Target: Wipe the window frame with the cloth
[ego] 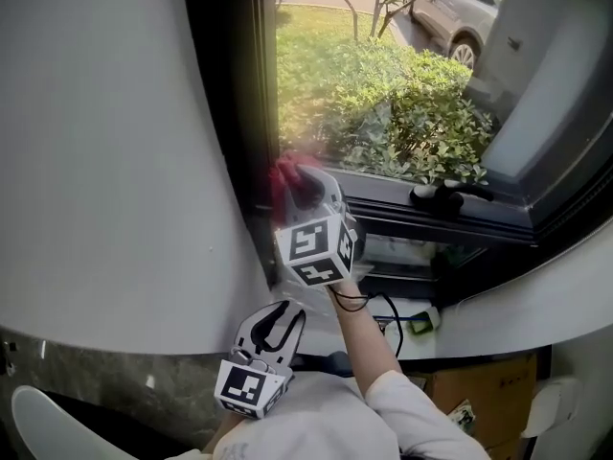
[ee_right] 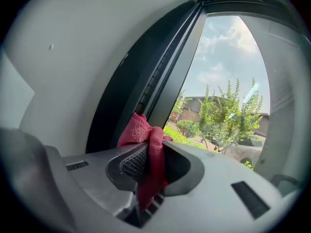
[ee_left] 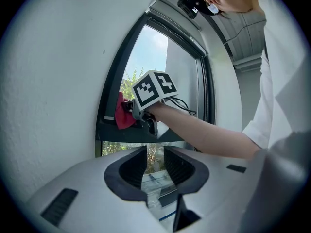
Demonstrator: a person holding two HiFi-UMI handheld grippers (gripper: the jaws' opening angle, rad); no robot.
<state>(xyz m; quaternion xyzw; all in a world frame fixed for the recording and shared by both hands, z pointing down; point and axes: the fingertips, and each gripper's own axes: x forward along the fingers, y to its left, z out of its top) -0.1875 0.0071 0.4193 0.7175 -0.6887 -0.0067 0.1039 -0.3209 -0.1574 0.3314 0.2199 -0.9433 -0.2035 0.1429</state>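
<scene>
Setting: white interior wall (ego: 115,161), dark window frame (ego: 255,113), green shrubs (ego: 412,123) and a parked car (ego: 458,17) beyond the glass.

Item: cloth (ee_right: 146,137), red, terry-like, bunched.

Location: clamped between the jaws of the right tool (ee_right: 150,154). Free end raised to the upright of the window frame near its lower corner, just above the bottom rail (ego: 431,220). Appears to touch the metal, though motion blur in the head view leaves this unsure.

Handling, as judged: light, soft and limp, with no risk of breakage. Likely to fold over or creep out of a shallow pinch when dragged along the frame. Best taken deep in the bunched middle, with a wad left proud of the jaw ends for contact.

Left tool (ee_left: 155,165): jaws apart, nothing between them. Held low, well below the right tool.
</scene>
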